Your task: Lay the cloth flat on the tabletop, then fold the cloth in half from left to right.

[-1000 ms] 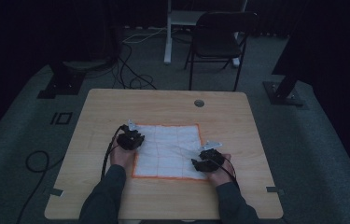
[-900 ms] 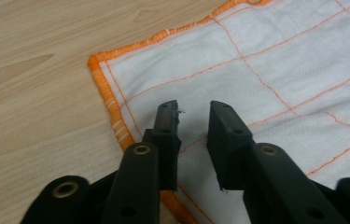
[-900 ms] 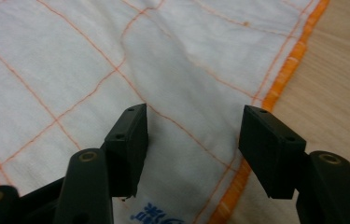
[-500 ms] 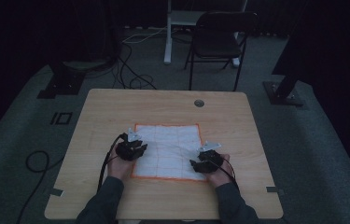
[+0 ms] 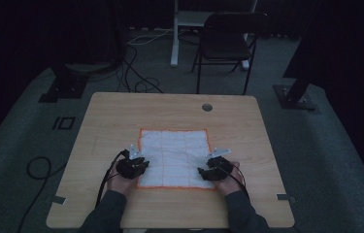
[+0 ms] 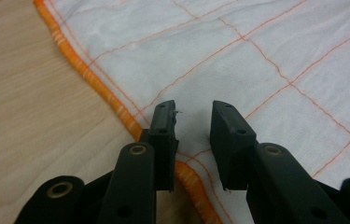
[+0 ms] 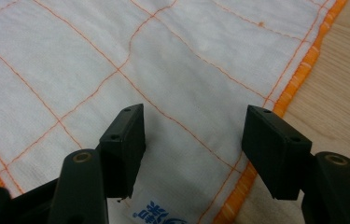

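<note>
A white cloth (image 5: 173,156) with an orange hem and orange grid lines lies flat in the middle of the wooden table (image 5: 121,111). My left gripper (image 5: 139,164) sits at the cloth's near left corner, its jaws open a little over the orange hem (image 6: 112,100) and white weave (image 6: 219,60). My right gripper (image 5: 204,172) rests at the near right corner, jaws wide open above the cloth (image 7: 172,70), with a blue-printed label (image 7: 156,213) between them. Neither holds anything.
A round cable hole (image 5: 207,107) sits near the table's far edge. A dark chair (image 5: 228,43) and a white post (image 5: 174,34) stand behind the table. Cables (image 5: 136,82) lie on the grey floor, and black stand bases (image 5: 63,87) flank the table.
The cloth now lies fully spread; its far left corner was lifted under the left gripper before. Both grippers have drawn back toward the near edge, the left one farther.
</note>
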A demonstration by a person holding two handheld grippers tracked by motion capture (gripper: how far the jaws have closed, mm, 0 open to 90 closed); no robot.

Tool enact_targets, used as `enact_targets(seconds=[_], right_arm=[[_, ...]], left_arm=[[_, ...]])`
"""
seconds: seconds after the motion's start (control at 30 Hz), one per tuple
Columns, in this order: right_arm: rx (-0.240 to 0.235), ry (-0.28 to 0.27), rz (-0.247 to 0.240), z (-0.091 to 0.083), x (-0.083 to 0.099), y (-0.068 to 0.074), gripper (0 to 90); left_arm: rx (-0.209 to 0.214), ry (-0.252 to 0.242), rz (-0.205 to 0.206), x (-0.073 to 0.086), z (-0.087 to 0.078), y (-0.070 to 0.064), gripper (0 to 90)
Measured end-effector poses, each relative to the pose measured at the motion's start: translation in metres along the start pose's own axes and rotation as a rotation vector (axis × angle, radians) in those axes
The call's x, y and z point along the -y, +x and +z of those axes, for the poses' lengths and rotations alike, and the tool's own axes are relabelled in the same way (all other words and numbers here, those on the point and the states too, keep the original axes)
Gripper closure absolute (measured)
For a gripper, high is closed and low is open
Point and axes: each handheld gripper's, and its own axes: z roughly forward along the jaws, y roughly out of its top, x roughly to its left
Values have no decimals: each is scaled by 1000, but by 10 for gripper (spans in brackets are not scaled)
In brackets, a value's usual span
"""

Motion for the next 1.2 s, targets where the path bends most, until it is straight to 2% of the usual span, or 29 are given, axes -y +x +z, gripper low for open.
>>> enact_targets(seconds=[0.13, 0.37, 0.47, 0.6, 0.9, 1.07, 1.2], right_arm=[[-6, 2, -1, -1, 0, 1, 385], [-15, -4, -7, -2, 2, 4, 384], [-4, -25, -9, -3, 2, 4, 384], [8, -59, 6, -7, -1, 1, 384], [31, -79, 13, -10, -3, -1, 386], [33, -76, 14, -8, -3, -1, 387], [36, -75, 9, -7, -3, 0, 387]], left_arm=[[-3, -1, 5, 3, -3, 0, 718], [-2, -8, -15, 4, -5, 3, 698], [3, -34, -39, 4, -9, 5, 658], [-5, -50, -46, 1, -13, 7, 641], [-17, -62, -106, 0, -14, 13, 626], [-26, -66, -127, 1, -14, 15, 620], [-31, -65, -129, 2, -14, 16, 614]])
